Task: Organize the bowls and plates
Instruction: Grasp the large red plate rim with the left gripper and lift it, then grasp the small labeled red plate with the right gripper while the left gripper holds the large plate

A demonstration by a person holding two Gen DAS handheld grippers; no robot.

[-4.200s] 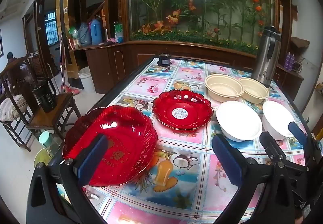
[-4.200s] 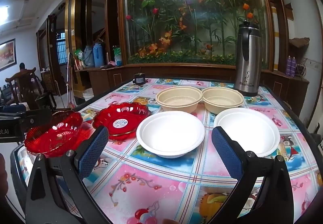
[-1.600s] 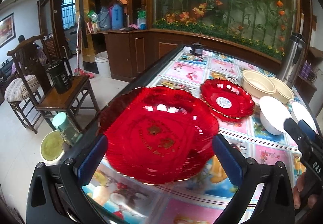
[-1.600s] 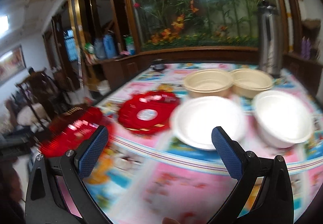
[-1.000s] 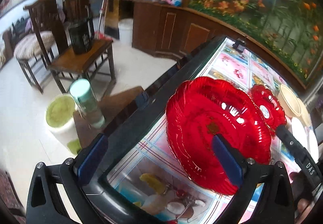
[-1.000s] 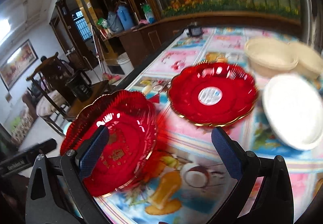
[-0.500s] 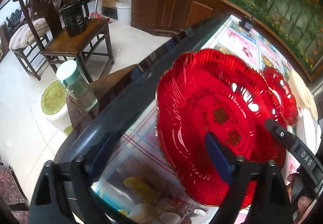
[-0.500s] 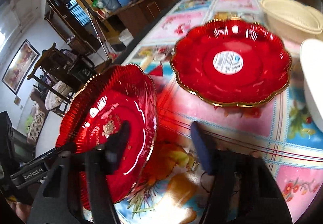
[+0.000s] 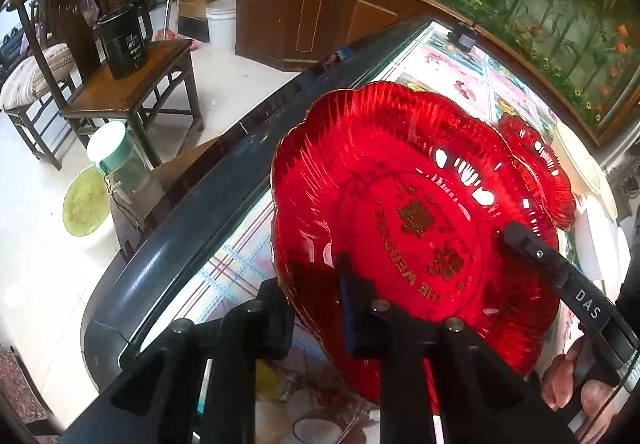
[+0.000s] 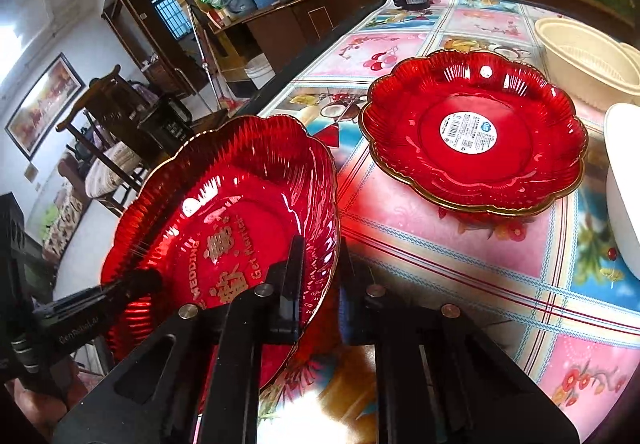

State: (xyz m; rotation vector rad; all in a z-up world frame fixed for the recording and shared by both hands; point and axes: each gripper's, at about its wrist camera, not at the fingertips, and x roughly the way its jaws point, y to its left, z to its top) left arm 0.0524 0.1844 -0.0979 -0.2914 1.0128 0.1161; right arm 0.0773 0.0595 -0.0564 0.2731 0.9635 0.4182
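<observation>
Material: red translucent plastic with a gold rim. That is your wedding plate, scalloped and ribbed, printed in gold at its centre.
Where it is: at the table's near-left corner, well apart from the stickered plate, and tilted, its far side up off the cloth.
Left gripper: you have it clamped on the wedding plate's rim, one finger over the edge and one under.
Right gripper: it pinches the rim on the opposite side, with the plate wall between its fingers.
How it will handle: I judge it light and fairly stiff, but thin enough to flex or crack if you squeeze hard. The glossy surface looks slippery, and the ribs give only a little bite.
Where to hold: keep to the flared rim, on opposite sides as you have it. The flat centre offers no grip.
Destination: likely the stickered plate, which sits just beside the cream bowls.
Risk: a pinched rim may slip as you level the plate, so lift both sides together.
</observation>
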